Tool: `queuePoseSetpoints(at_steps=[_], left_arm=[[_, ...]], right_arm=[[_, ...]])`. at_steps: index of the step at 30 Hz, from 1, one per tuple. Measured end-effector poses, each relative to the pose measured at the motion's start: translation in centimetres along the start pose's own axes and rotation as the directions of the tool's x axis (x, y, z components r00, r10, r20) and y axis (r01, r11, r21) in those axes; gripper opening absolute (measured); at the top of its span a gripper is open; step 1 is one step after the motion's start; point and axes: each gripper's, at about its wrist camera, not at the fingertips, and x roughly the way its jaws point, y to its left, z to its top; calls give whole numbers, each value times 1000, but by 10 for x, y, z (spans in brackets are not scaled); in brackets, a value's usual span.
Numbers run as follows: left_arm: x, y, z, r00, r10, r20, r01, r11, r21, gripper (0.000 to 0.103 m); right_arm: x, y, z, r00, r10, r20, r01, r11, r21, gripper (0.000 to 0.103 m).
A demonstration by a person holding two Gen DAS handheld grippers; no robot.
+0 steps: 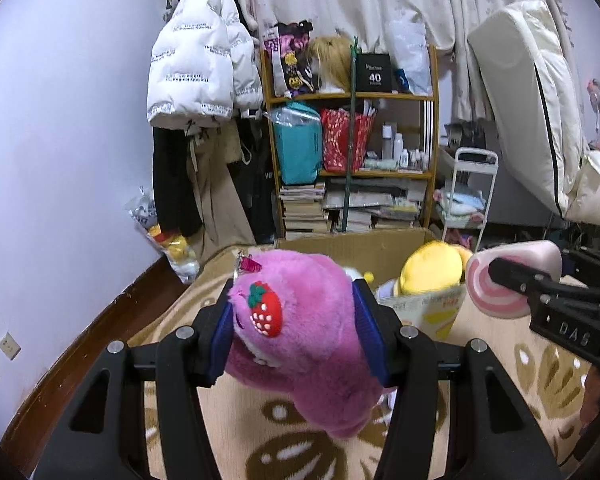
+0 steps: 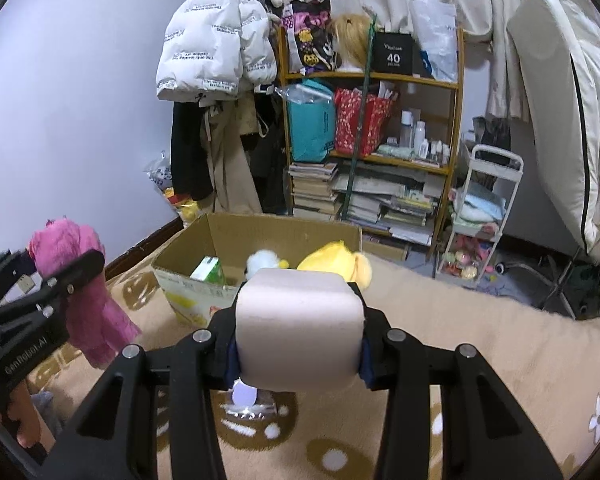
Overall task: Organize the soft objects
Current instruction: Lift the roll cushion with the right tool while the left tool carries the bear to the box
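A fluffy pink plush toy (image 1: 312, 332) with a red strawberry patch hangs in the air, and my left gripper (image 1: 296, 332) is shut on it with its blue pads pressing both sides. The same pink plush toy (image 2: 84, 292) shows at the left of the right wrist view. My right gripper (image 2: 300, 332) is shut on a pale pink roll-shaped soft cushion (image 2: 300, 328), whose pink-and-white spiral end (image 1: 496, 288) shows at the right of the left wrist view. Ahead on the carpet stands an open cardboard box (image 2: 284, 232) holding a yellow plush (image 2: 332, 260), a white plush (image 2: 262, 262) and a green carton (image 2: 210, 270).
A beige patterned carpet (image 2: 480, 340) covers the floor. Behind the box a wooden shelf (image 2: 380, 76) is packed with bags, bottles and stacked books. Coats (image 2: 216, 40) hang at its left, a white trolley (image 2: 484, 216) and a leaning mattress (image 2: 572, 120) stand at the right.
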Motion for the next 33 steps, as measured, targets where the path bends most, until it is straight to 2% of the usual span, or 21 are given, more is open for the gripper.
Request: queuePoseSetpoints(at_steps=[15, 19, 33], left_arm=[[54, 6, 41, 997, 19, 80, -18, 1000, -11, 54], [75, 8, 44, 998, 0, 60, 2, 999, -36, 54], [127, -5, 32, 1000, -23, 10, 23, 1000, -2, 54]], right_arm=[[43, 2, 39, 999, -22, 45, 25, 997, -71, 47], [56, -3, 44, 999, -20, 45, 23, 997, -72, 47], [100, -21, 40, 999, 27, 29, -27, 1000, -12, 48]])
